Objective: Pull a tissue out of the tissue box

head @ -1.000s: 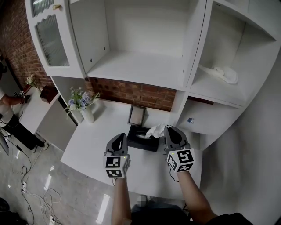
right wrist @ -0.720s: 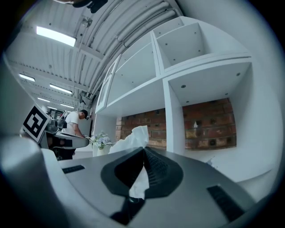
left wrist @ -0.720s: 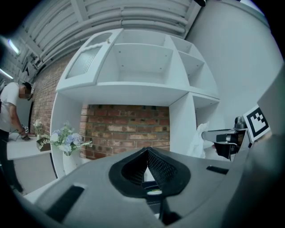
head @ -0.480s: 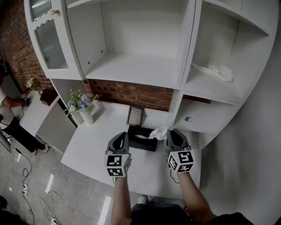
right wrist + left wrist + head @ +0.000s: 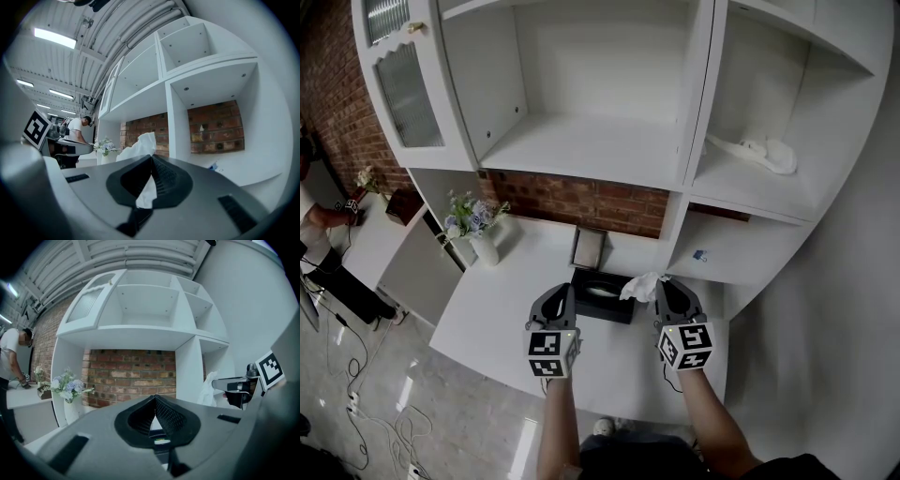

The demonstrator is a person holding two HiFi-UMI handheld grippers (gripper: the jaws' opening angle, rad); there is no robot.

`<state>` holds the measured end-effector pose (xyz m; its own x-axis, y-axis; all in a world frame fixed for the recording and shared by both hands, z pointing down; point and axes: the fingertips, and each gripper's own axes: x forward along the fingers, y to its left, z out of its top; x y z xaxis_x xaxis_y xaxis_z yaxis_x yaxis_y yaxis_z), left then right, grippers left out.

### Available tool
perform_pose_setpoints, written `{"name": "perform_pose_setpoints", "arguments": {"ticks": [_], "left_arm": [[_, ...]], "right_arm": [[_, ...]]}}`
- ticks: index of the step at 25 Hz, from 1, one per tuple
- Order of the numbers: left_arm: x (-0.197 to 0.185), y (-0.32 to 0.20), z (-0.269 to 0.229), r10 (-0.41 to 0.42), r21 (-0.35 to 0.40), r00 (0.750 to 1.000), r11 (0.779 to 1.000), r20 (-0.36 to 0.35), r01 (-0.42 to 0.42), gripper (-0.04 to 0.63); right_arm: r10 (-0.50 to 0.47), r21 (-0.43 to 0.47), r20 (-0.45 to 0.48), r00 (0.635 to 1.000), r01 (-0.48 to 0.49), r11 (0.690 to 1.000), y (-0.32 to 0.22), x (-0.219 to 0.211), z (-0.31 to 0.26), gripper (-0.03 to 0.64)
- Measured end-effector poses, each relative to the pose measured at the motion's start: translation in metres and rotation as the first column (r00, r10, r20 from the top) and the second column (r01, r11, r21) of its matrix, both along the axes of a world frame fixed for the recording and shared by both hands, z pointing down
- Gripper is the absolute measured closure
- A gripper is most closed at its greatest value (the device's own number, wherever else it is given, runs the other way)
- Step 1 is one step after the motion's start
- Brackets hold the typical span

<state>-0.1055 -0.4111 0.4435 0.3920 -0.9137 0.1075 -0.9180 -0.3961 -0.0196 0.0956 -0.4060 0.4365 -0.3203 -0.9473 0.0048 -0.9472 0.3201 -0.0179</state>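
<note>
Right tool (image 5: 662,284) pinches a white tissue (image 5: 639,285) just above the right end of the black box (image 5: 602,296) on the counter (image 5: 492,314), apparently to lift it clear, while the left tool (image 5: 566,291), pressed together and empty, waits beside the box.

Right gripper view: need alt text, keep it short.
The right claw is shut on a crumpled white paper tissue, which sticks up above its tips. Behind stand a white open shelf unit and a red brick wall.
</note>
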Motion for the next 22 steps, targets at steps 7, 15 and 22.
{"name": "perform_pose_setpoints", "arguments": {"ticks": [7,15,22], "left_arm": [[0.006,-0.0009,-0.0013,0.008,0.001,1.0,1.0,0.002,-0.008,0.588],[0.0105,0.0001,0.0046,0.011,-0.009,1.0,1.0,0.003,-0.011,0.588],[0.0093,0.0012,0.0033,0.009,-0.008,1.0,1.0,-0.006,-0.009,0.588]], "right_arm": [[-0.005,-0.004,-0.002,1.0,0.005,1.0,-0.0001,0.0024,0.0022,0.617],[-0.007,-0.02,-0.006,1.0,0.007,1.0,0.0016,0.005,0.007,0.617],[-0.011,-0.024,-0.011,1.0,0.011,1.0,0.0029,0.0033,0.0072,0.617]]}}
